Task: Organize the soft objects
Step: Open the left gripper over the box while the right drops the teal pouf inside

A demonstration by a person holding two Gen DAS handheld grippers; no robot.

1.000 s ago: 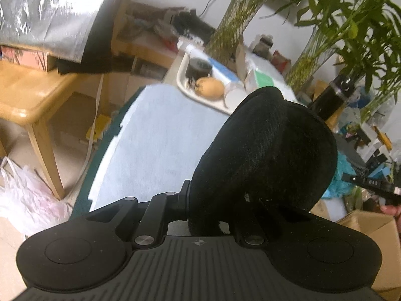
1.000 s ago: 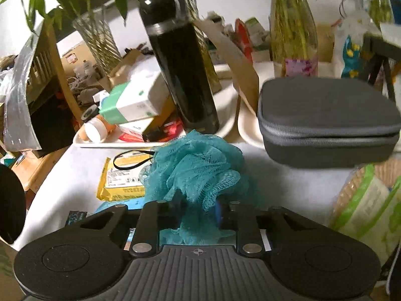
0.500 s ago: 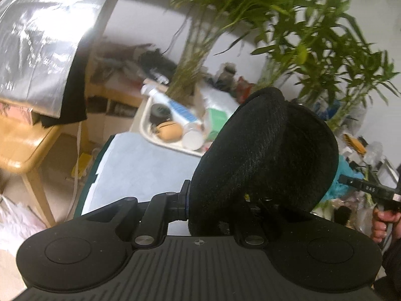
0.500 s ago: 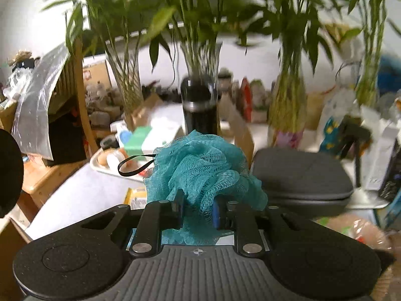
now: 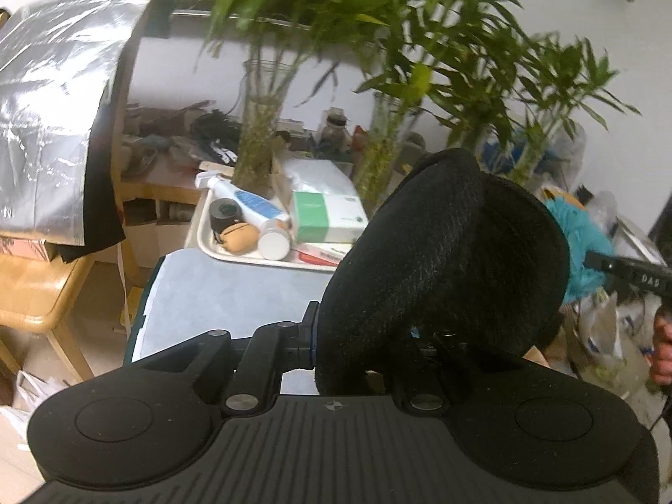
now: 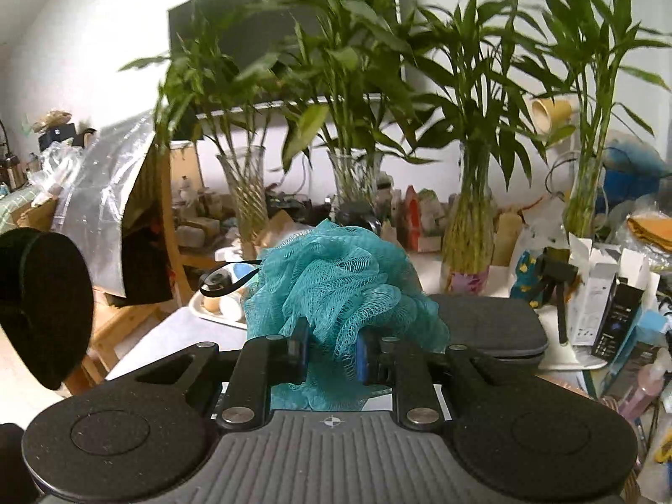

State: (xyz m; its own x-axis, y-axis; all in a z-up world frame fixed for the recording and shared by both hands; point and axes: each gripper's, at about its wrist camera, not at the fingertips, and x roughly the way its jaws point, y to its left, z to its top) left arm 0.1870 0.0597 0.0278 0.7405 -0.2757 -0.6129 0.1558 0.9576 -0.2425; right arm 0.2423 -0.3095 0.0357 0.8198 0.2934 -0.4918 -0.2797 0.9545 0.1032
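teal mesh puff (image 6: 336, 281) pinched in right claw (image 6: 332, 353), held aloft.

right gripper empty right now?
No. The right gripper is clamped on a teal mesh bath pouf, whose netting is squeezed between the two fingers in the right wrist view.

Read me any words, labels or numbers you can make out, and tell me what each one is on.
"DAS": white marking on the right gripper, partly readable, seen from the left wrist view.
Green and white box on the tray: print too small.
Blue-labelled white bottle: blurred.
Boxes at the right: print too small.
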